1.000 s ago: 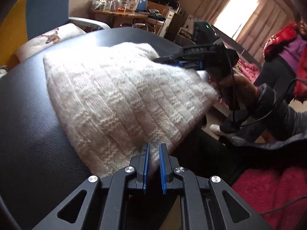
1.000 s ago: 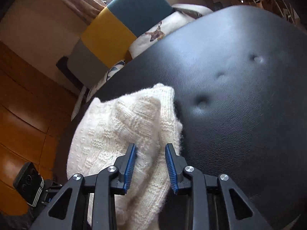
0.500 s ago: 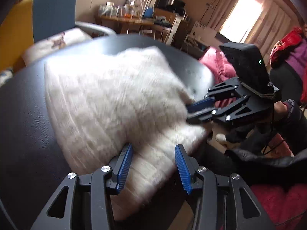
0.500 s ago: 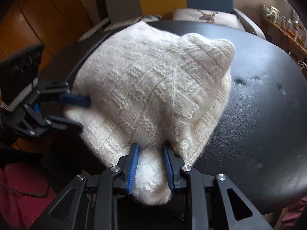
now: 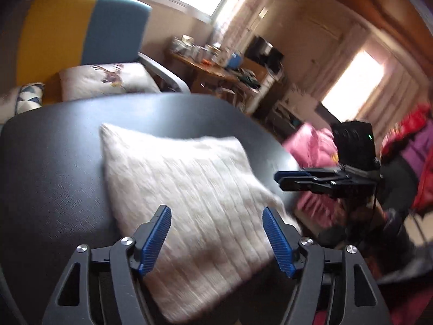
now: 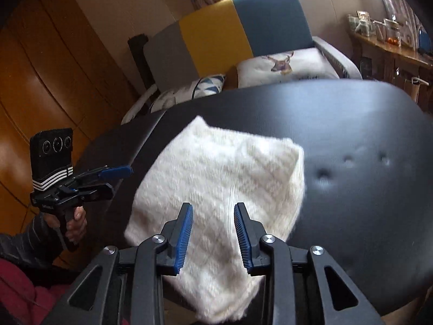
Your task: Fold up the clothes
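At the far left of the right wrist view, the left gripper (image 6: 119, 180) is held off the left edge of the black padded bench (image 6: 365, 189) by a hand (image 6: 75, 223) in a dark striped sleeve; its jaws are spread wide and nothing is gripped. Beside it, the folded white knitted sweater (image 6: 216, 189) lies on the bench's near left part, with its front corner hanging over the near edge. The right gripper (image 6: 213, 237) is seen above that overhanging part, its blue-padded jaws parted about halfway, with no cloth pinched between them. Three dimples are visible in the bench surface to the right of the sweater. Behind the bench's far edge, an armchair (image 6: 243, 27) in grey, yellow and blue holds a cushion (image 6: 286, 65) printed with a deer head. At the far right, a wooden table (image 6: 392, 51) with jars can be made out.
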`<move>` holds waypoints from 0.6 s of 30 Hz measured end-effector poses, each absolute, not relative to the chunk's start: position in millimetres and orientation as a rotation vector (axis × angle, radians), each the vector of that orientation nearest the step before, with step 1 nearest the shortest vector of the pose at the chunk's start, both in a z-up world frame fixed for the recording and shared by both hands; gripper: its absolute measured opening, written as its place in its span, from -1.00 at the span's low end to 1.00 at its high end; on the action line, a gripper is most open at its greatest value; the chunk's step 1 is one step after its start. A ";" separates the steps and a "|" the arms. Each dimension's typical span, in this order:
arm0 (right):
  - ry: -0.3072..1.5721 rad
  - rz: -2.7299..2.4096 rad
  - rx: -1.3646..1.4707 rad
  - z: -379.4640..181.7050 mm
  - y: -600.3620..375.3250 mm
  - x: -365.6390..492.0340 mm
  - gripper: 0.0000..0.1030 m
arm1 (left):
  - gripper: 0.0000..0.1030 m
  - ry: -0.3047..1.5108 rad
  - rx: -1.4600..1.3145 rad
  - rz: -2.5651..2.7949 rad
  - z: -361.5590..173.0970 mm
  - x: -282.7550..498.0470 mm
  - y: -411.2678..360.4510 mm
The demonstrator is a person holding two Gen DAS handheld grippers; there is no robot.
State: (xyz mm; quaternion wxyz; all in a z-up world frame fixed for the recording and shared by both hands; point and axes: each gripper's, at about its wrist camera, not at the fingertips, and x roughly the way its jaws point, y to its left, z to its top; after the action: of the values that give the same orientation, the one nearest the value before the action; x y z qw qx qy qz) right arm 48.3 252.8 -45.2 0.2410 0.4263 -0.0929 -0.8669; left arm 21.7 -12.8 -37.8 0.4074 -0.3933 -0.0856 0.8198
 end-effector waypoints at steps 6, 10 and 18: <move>-0.180 -2.439 1.285 -60.2 239.5 -14.8 -0.38 | 0.39 -0.225 -0.970 2.128 -25.1 -12.7 -9.6; -0.081 -2.423 1.539 -108.6 251.9 -20.1 -0.42 | 0.39 -0.164 -1.007 2.140 -38.5 -21.6 0.0; -0.274 -2.434 1.410 -106.7 281.7 -12.9 -0.39 | 0.35 -0.406 -1.127 2.148 -68.3 -43.2 -38.2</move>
State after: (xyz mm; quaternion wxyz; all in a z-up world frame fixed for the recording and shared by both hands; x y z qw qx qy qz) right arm -12.9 281.7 -106.7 0.1570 0.4928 -0.0958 -0.8505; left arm -43.2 -38.2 -68.3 0.3345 -0.4317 -0.1556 0.8231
